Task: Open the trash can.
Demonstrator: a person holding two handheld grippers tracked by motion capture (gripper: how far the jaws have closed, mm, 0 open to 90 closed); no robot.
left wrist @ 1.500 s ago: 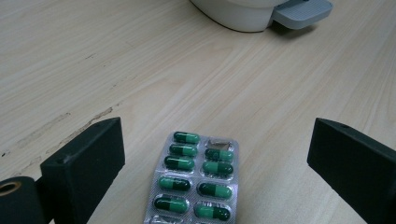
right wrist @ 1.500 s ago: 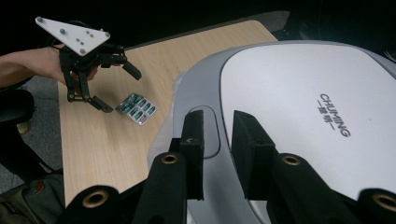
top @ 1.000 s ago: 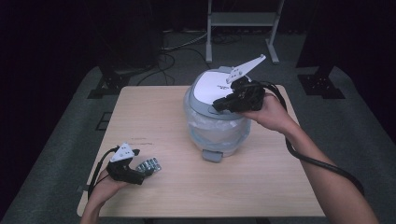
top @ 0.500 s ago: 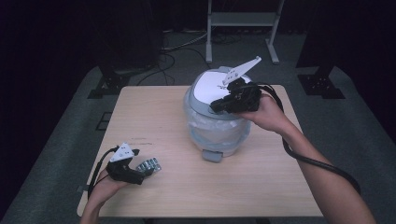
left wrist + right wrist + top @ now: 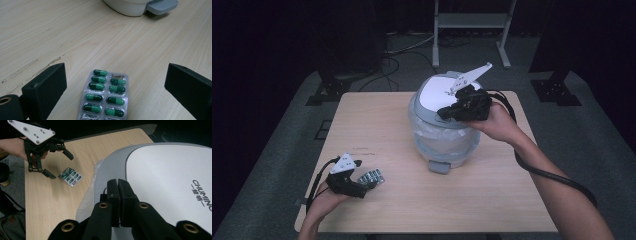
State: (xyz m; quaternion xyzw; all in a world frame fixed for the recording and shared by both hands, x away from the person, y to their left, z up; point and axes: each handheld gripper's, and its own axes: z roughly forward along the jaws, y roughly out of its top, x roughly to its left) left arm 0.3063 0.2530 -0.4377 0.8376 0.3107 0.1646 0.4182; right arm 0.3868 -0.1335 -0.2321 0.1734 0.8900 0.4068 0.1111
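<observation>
Left gripper [image 5: 371,181] jaws wide apart, flanking blister pack [image 5: 105,97] flat on pale wood table [image 5: 377,125]. Right gripper [image 5: 118,195] just closed, jaws together, nothing between, over bin lid [image 5: 162,185]. Dark rm, grey floor, cables behind.

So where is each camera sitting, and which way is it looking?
High view: above the person's side, looking forward and down at the table, bin, both forearms, the left gripper and the right gripper.
Left gripper view: on the left gripper, low, facing the pill pack between its open fingers.
Right gripper view: on the right gripper, looking across the bin's lid over its shut fingers, toward the other hand.
All three show the pill pack and bin.
</observation>
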